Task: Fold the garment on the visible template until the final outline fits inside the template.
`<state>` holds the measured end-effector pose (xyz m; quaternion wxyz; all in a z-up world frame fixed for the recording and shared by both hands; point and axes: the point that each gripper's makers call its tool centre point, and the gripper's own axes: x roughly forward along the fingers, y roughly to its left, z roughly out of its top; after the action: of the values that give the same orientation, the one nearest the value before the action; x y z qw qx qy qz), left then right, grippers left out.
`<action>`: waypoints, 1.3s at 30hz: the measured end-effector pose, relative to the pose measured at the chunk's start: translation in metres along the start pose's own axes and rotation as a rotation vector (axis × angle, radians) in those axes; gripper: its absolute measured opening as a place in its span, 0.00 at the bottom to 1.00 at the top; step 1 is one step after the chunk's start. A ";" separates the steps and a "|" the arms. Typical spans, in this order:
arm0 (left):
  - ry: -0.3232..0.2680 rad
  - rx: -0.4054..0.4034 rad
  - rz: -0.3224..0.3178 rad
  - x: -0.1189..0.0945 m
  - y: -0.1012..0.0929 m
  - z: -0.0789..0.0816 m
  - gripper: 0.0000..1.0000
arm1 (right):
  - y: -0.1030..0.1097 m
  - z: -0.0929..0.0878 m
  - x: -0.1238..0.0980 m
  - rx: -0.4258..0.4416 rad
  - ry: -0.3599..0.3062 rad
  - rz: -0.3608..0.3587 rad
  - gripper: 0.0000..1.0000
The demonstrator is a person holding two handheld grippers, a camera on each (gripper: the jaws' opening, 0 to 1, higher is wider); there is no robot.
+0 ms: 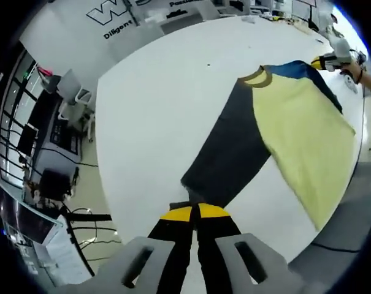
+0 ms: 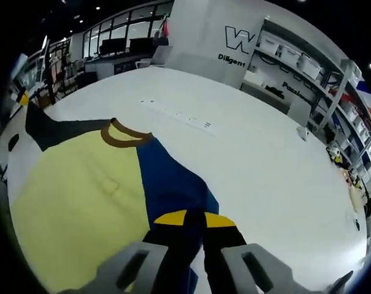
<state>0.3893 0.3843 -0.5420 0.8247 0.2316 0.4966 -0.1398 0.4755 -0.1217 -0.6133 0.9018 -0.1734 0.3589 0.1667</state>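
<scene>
While the garment [image 1: 295, 122] lies flat on the desk [image 1: 167, 110], left claw [image 1: 194, 212] pinches its dark sleeve and right claw [image 2: 194, 218] pinches its blue sleeve.

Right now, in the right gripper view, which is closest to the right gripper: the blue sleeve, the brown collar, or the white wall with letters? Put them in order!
From the right gripper:
1. Blue sleeve, right at the jaws.
2. Brown collar, farther up, toward the left.
3. White wall, far off beyond the table.

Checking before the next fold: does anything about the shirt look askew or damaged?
No damage shows. The shirt lies spread on the white table, each sleeve end pinched by a hand-held gripper: left, right.
</scene>
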 end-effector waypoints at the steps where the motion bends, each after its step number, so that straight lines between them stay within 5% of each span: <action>1: -0.009 0.005 -0.009 -0.001 -0.004 0.005 0.04 | 0.002 0.000 -0.001 -0.004 -0.003 0.006 0.03; 13: -0.140 0.058 -0.152 -0.018 -0.069 0.089 0.04 | 0.030 0.009 -0.012 0.014 -0.067 0.107 0.14; 24: -0.204 0.106 -0.251 -0.022 -0.129 0.147 0.04 | 0.055 0.007 -0.026 0.028 -0.106 0.213 0.23; 31: -0.224 0.128 -0.329 -0.020 -0.172 0.184 0.04 | 0.069 0.005 -0.035 0.050 -0.125 0.271 0.30; 39: -0.187 0.207 -0.373 0.001 -0.216 0.204 0.04 | 0.091 0.006 -0.047 0.055 -0.153 0.351 0.43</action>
<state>0.4442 0.0935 -0.5140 0.7990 0.2051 0.4351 -0.3609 0.4079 -0.0476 -0.5936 0.8879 -0.0703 0.3184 0.3244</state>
